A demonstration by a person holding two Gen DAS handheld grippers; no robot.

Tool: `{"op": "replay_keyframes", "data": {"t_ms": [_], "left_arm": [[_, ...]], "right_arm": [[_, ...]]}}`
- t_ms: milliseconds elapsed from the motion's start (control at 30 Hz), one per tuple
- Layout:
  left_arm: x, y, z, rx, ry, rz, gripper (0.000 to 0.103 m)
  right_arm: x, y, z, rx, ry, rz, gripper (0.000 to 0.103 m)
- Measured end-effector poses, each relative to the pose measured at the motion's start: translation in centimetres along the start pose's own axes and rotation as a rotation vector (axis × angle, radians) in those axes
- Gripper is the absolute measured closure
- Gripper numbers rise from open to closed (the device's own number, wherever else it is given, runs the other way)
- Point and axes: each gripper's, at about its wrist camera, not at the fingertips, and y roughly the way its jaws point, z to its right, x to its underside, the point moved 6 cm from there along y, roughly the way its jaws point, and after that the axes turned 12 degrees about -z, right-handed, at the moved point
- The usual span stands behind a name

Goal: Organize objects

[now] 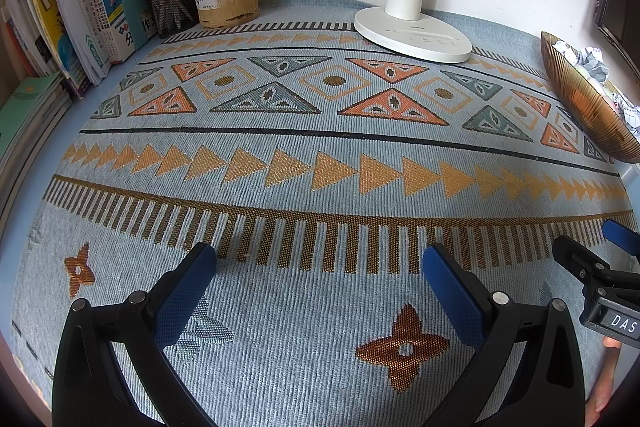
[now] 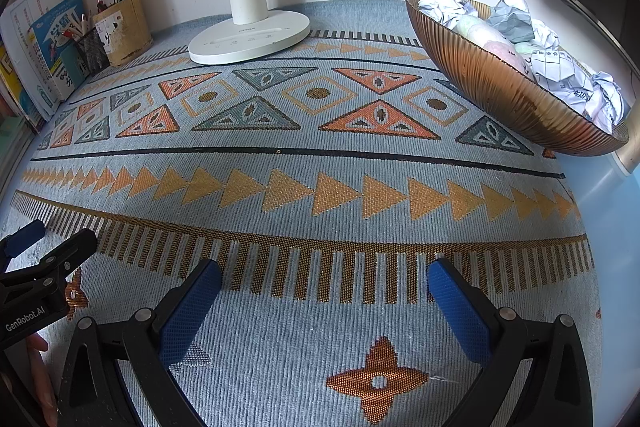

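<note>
Right wrist view showed the bowl (image 2: 504, 87) of crumpled paper (image 2: 568, 83) right of the lamp base (image 2: 248, 41), long axis running toward the wall, well beyond the wide-open right gripper (image 2: 324, 291); left gripper (image 1: 320, 275) equally wide, empty.

A ribbed, copper-brown bowl (image 2: 500, 83) sits at about two o'clock on the worktop's patterned mat (image 2: 320, 187), tilted so its far rim rides higher. Crumpled paper balls (image 2: 560, 75), white and pale blue, some printed, fill it, with pale pink and green round things (image 2: 496, 45) among them.
</note>
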Motion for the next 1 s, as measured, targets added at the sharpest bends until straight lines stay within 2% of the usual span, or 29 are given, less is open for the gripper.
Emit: {"op": "replay_keyframes", "data": {"t_ms": [400,533,1000], "left_arm": [[-0.27,0.11,-0.3,0.008,0.01,0.002,0.0],[-0.35,0.15,-0.21,0.009,0.012,0.003,0.0],[-0.36,0.09,-0.03,0.007,0.009,0.003,0.0]], "right_arm": [[0.03,0.01,0.18,0.015,0.028,-0.007,0.0],[0.26,-0.15,0.25,0.021,0.04,0.038,0.0],[0.2,-0.24,0.15,0.022,0.042,0.039,0.0]]}}
